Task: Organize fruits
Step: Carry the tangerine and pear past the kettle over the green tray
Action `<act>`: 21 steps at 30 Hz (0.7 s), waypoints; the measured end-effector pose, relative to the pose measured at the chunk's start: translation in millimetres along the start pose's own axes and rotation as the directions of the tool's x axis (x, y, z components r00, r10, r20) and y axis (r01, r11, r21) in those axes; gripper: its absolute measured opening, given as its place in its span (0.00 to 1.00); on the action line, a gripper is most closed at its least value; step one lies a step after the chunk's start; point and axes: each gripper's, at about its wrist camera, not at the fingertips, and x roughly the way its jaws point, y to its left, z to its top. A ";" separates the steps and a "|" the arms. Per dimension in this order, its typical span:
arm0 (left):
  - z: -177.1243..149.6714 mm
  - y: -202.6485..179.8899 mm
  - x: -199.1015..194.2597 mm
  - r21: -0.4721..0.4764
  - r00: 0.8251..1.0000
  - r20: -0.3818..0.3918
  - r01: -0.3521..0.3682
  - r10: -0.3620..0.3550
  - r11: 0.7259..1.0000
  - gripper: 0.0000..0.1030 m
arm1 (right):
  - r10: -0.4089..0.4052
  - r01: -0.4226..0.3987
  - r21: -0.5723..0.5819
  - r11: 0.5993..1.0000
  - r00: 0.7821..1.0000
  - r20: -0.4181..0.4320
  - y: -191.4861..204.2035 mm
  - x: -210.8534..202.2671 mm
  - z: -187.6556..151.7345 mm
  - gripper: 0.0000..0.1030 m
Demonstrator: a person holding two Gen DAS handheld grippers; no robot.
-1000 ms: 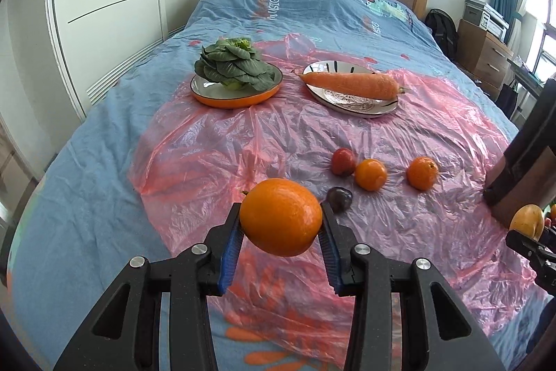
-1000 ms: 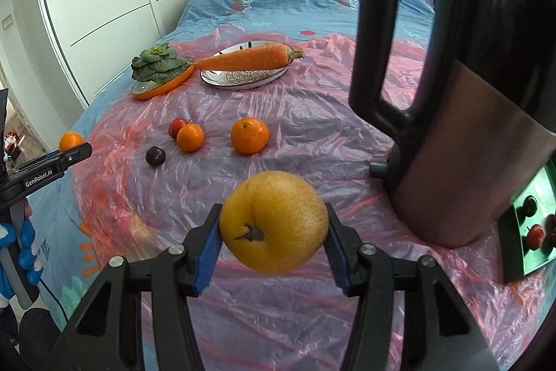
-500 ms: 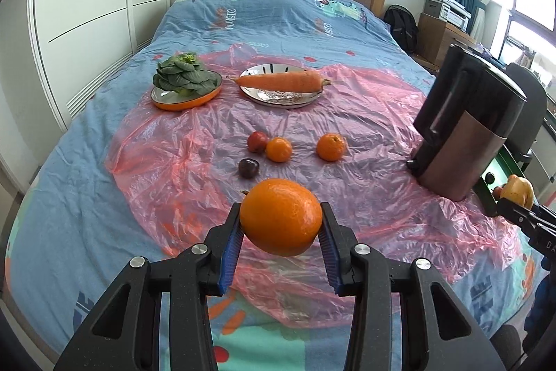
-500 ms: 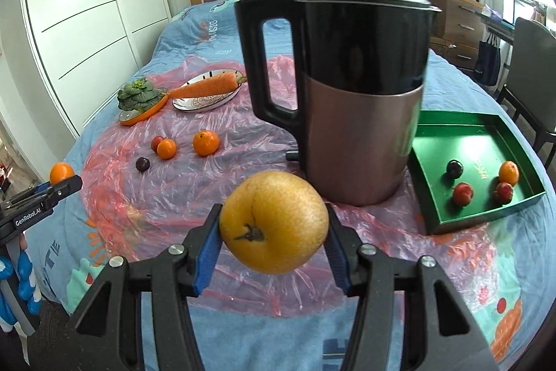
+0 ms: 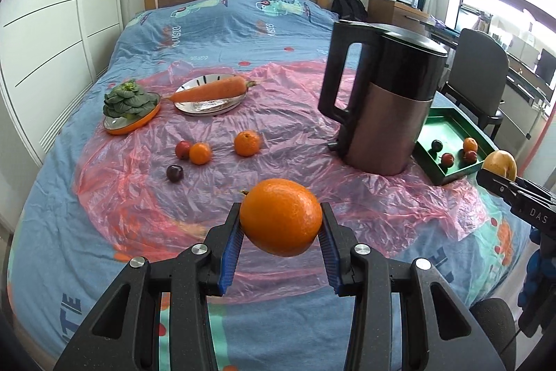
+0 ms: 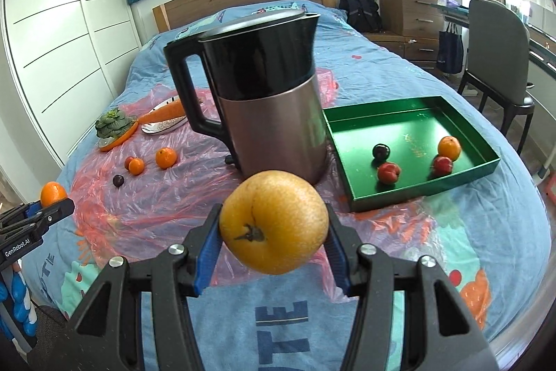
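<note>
My left gripper (image 5: 280, 233) clamps an orange (image 5: 280, 217) above the bed (image 5: 215, 23); my right gripper (image 6: 274, 244) grips a yellow pear (image 6: 274, 226) near the green tray (image 6: 417, 183).

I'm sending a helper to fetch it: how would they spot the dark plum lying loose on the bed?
Start at the pink plastic sheet on the bed, left of the kettle. Four small fruits lie loose there; the plum is nearest the foot, the only dark purple one.
</note>
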 end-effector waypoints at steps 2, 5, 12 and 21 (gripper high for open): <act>2.5 -17.9 0.8 0.026 1.000 -0.006 0.020 -0.020 0.999 0.35 | -0.011 0.010 0.017 1.000 1.000 0.005 -12.0 -3.2 -1.9 0.68; 6.4 -46.3 2.9 0.071 0.999 -0.013 0.051 -0.050 0.996 0.35 | -0.027 0.027 0.047 0.999 1.000 0.014 -32.7 -7.6 -2.9 0.68; 20.4 -113.6 12.8 0.180 0.992 -0.032 0.125 -0.122 0.976 0.35 | -0.075 0.071 0.115 0.991 0.996 0.037 -81.9 -10.8 3.4 0.68; 44.0 -189.2 40.0 0.268 0.975 -0.061 0.220 -0.212 0.938 0.35 | -0.154 0.143 0.181 0.973 0.987 0.053 -145.9 -1.7 19.5 0.68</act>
